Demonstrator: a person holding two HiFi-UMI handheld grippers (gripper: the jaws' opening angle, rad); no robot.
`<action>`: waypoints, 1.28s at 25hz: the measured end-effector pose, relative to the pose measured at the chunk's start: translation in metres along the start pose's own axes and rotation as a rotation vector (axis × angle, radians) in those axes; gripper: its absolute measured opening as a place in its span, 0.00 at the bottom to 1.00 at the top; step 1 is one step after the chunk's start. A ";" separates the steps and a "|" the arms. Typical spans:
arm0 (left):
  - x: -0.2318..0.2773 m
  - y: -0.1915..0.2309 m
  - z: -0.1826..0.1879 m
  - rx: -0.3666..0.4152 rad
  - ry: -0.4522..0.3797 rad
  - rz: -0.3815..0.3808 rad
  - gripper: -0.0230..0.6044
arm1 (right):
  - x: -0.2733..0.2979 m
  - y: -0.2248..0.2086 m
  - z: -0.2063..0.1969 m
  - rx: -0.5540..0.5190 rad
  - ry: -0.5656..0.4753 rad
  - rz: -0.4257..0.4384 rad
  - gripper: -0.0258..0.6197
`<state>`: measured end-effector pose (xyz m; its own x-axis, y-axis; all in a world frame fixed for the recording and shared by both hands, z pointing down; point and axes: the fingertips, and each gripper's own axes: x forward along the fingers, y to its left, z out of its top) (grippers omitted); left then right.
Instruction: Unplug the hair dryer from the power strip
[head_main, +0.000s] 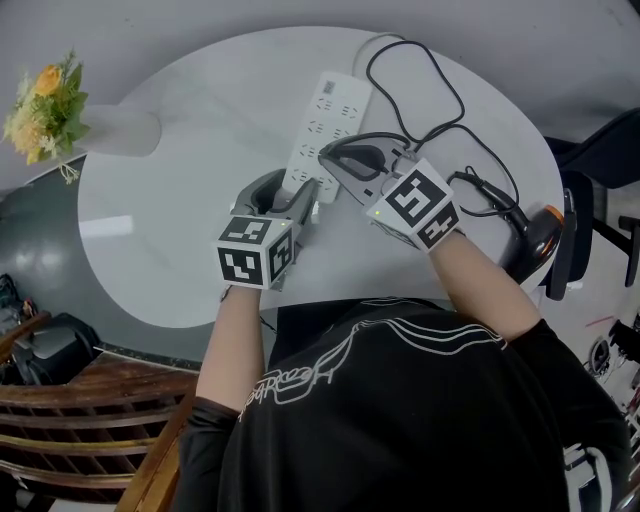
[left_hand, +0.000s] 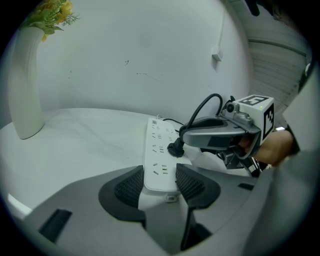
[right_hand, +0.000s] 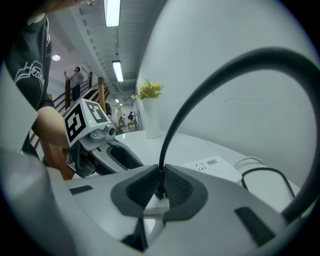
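Note:
A white power strip (head_main: 325, 125) lies lengthwise on the round white table (head_main: 180, 230). My left gripper (head_main: 290, 197) is shut on the strip's near end, a pad against each side (left_hand: 159, 172). The hair dryer's black plug (left_hand: 176, 148) sits in a socket on the strip's right side. My right gripper (head_main: 342, 160) is shut on that plug, and in the right gripper view the cord rises from between its pads (right_hand: 159, 192). The black cord (head_main: 425, 95) loops across the table to the dark hair dryer (head_main: 532, 238) at the right edge.
A white vase (head_main: 115, 130) with yellow flowers (head_main: 45, 105) stands at the table's left edge. The strip's own white cable (head_main: 375, 45) curls at the far rim. A black chair (head_main: 600, 160) stands to the right, and a wooden railing (head_main: 90, 400) runs at lower left.

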<state>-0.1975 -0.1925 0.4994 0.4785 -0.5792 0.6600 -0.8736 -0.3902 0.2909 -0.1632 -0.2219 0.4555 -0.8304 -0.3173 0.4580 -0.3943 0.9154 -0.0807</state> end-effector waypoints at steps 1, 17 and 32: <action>0.000 0.000 0.000 0.000 0.000 0.001 0.36 | 0.000 0.001 0.000 -0.005 0.004 0.003 0.08; -0.001 0.000 -0.001 -0.008 -0.010 0.005 0.36 | -0.008 -0.001 0.002 0.025 -0.018 -0.003 0.08; 0.000 -0.001 0.002 -0.049 -0.046 -0.001 0.37 | -0.067 -0.037 0.062 0.117 -0.210 -0.027 0.08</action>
<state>-0.1966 -0.1936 0.4985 0.4823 -0.6115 0.6273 -0.8757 -0.3560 0.3262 -0.1172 -0.2501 0.3724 -0.8779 -0.3966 0.2682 -0.4499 0.8751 -0.1784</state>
